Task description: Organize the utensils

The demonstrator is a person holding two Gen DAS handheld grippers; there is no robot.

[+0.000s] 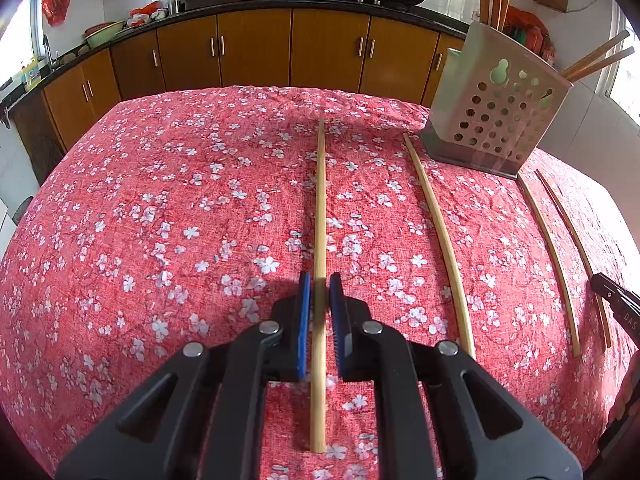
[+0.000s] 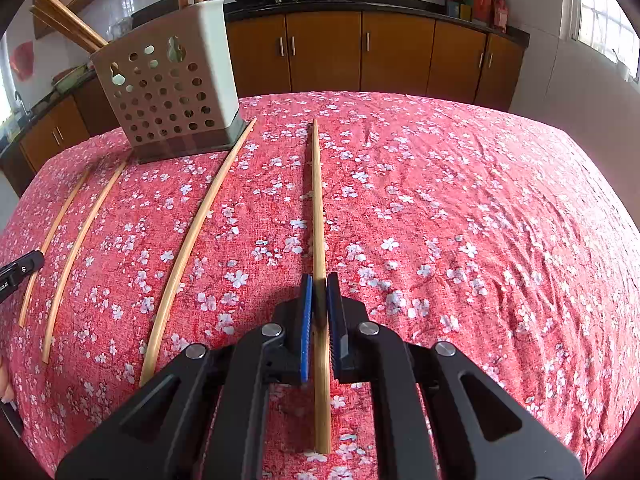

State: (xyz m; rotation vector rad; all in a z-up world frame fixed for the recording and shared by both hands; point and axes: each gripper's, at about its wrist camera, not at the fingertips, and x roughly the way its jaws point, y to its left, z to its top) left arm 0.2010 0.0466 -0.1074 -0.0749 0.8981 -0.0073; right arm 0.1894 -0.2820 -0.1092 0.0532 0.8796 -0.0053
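Red floral tablecloth carries four pale bamboo chopsticks; the left gripper sits narrow around the leftmost chopstick, pads just beside it; the right gripper pinches the rightmost chopstick; a perforated grey utensil holder stands at the far edge, holding wooden utensils.

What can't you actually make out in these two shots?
- Left wrist view: whether the left gripper touches its chopstick; blurred there.
- Right wrist view: the right gripper grip; shadowed.
- Holder contents: upper ends cut off by the frame edge in both.
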